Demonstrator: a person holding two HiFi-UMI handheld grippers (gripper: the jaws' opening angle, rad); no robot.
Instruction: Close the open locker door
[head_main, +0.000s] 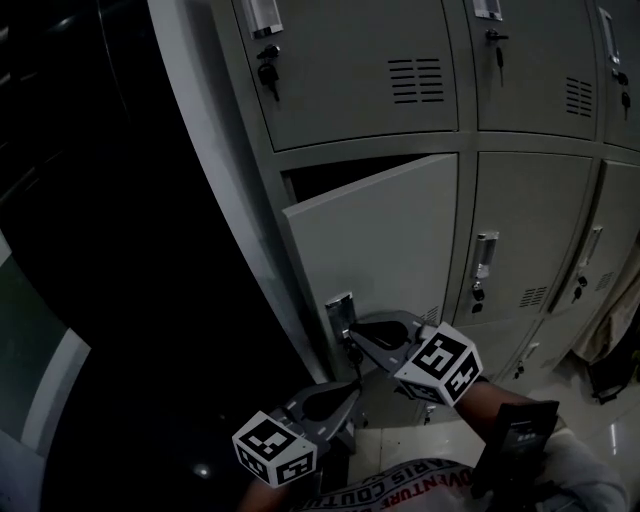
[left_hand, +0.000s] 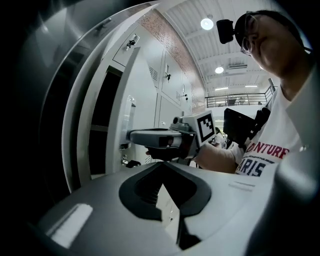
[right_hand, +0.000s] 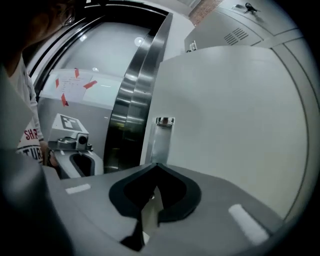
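Note:
The open locker door is grey and stands ajar in the left column, with a dark gap above its top edge. Its metal handle is at the lower left corner. My right gripper is shut, empty, with its tip against the door just below the handle. In the right gripper view the door face fills the frame, the handle above the right gripper. My left gripper hangs lower, shut and empty, apart from the door. From the left gripper I see the right gripper at the door edge.
Closed lockers with keys in their locks surround the open one. A dark steel-framed opening lies to the left. A dark bag sits on the glossy floor at the right. The person's white shirt is close behind.

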